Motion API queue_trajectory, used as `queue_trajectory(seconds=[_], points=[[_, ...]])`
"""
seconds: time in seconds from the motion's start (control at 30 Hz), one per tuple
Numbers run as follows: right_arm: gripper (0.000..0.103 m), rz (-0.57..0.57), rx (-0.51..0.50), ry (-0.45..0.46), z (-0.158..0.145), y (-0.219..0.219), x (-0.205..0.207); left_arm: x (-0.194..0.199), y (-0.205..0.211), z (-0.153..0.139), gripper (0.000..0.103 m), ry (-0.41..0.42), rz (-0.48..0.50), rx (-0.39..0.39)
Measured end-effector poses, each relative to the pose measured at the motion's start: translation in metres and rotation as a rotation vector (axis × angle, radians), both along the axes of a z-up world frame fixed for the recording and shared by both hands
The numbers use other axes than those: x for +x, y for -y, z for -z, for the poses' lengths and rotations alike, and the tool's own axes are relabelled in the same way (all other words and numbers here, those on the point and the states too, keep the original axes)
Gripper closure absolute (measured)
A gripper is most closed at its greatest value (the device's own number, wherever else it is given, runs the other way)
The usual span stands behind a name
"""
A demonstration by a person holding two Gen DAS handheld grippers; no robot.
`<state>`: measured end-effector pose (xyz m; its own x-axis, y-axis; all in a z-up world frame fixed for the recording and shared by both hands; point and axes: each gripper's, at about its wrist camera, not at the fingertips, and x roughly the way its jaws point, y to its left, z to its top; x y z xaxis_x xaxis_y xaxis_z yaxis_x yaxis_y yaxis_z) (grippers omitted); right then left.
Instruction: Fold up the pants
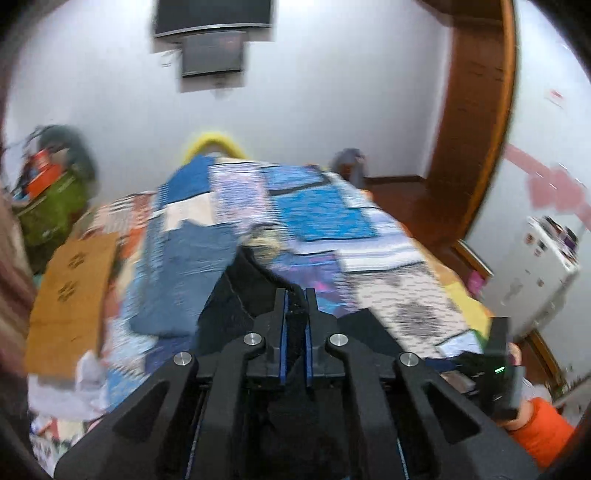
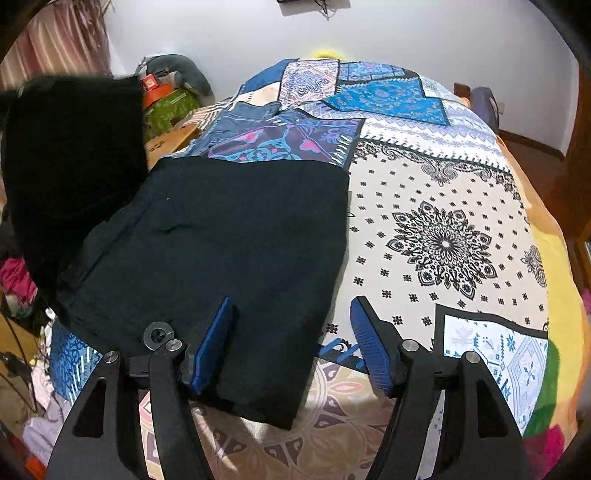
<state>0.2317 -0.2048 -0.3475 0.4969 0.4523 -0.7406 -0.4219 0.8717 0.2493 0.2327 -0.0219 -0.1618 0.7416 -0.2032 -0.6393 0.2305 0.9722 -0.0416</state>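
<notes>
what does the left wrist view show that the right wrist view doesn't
Only the left wrist view shows the left tongs shut on a fold of the black pants, a wall-mounted screen, a wooden door frame, and an orange sleeve. Only the right wrist view shows the right tongs open over the pants' near edge, plus the black mandala print. Both show the pants, the patchwork bedspread and the folded jeans.

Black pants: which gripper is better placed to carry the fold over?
Left. The left gripper is shut on the black pants, with fabric lifted; the right gripper is open, holding nothing.
</notes>
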Motion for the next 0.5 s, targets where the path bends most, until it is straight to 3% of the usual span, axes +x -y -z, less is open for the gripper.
queue_trajectory(seconds=[0.23,0.5], points=[[0.039,-0.005,0.033,-0.001,0.002,0.005,0.0,0.02,0.102,0.047,0.101,-0.11,0.2,0.008],[0.039,-0.003,0.058,-0.005,0.001,0.011,-0.005,0.026,0.128,0.115,0.101,-0.296,0.255,-0.058]])
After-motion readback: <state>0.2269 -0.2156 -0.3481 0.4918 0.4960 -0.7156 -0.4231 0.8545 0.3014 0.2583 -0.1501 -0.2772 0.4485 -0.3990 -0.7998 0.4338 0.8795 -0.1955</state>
